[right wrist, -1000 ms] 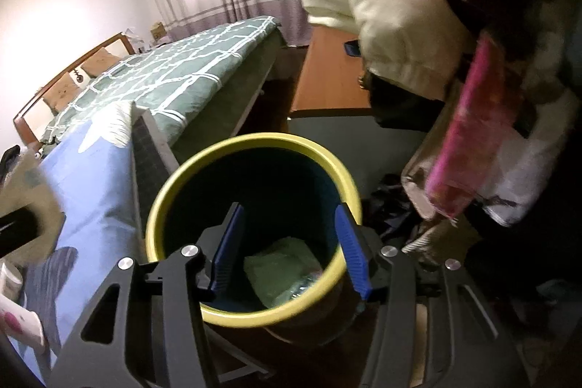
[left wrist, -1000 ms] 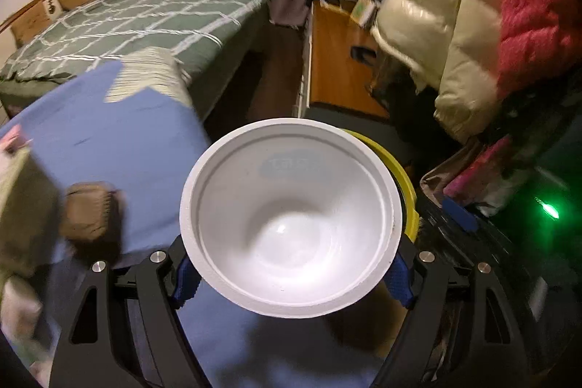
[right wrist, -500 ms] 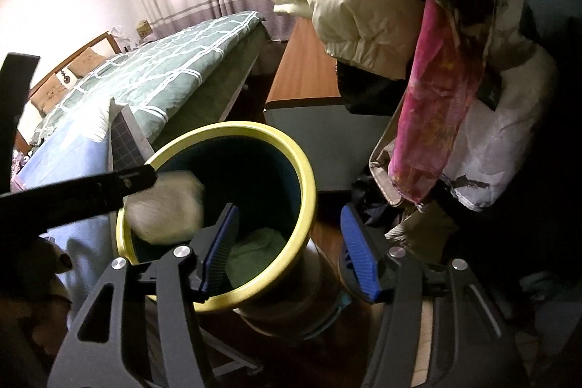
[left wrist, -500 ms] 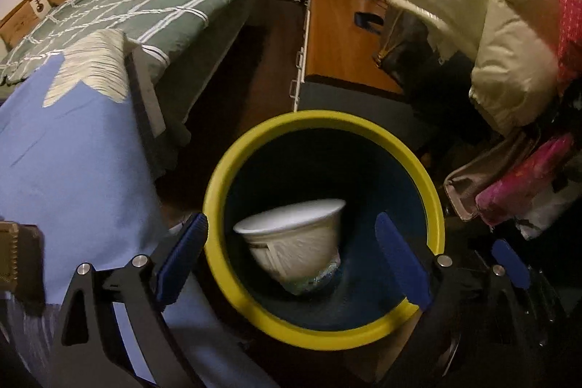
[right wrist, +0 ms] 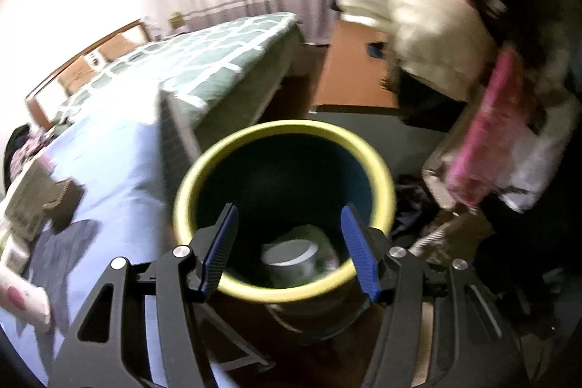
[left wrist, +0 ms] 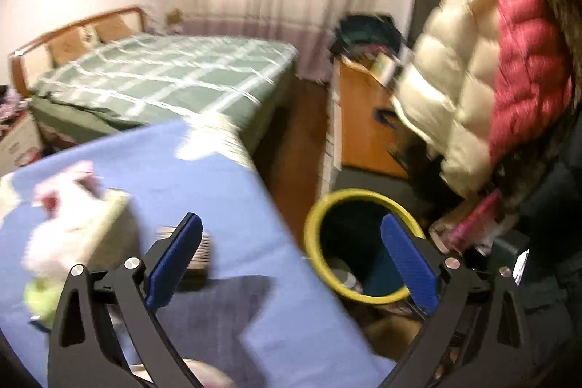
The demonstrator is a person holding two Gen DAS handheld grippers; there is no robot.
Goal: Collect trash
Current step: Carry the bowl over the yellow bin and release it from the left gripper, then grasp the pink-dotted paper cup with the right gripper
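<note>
A yellow-rimmed dark bin (left wrist: 316, 217) (right wrist: 291, 126) stands on the floor beside the blue-clothed table (left wrist: 218, 177) (right wrist: 109, 151). A white cup (right wrist: 291, 253) lies on its side at the bottom of the bin, on other trash. My left gripper (left wrist: 291, 224) hangs above the table's edge; its jaws are opening, with nothing between them. My right gripper (right wrist: 289, 210) is open and empty over the bin's near rim. On the table lie a blurred pink-and-white crumpled item (left wrist: 69, 206) and a brown piece (right wrist: 63, 197).
A bed with a green checked cover (left wrist: 163, 79) fills the back left. A wooden cabinet (left wrist: 363, 119) stands behind the bin. Puffy cream and red jackets (left wrist: 491, 79) hang at the right, close to the bin. Bags and clutter (right wrist: 454, 231) lie on the floor.
The white cup left my left gripper and dropped into the bin. The left gripper opened wide, rose and swung left towards the table. The right gripper shifted so the bin sits centred between its fingers.
</note>
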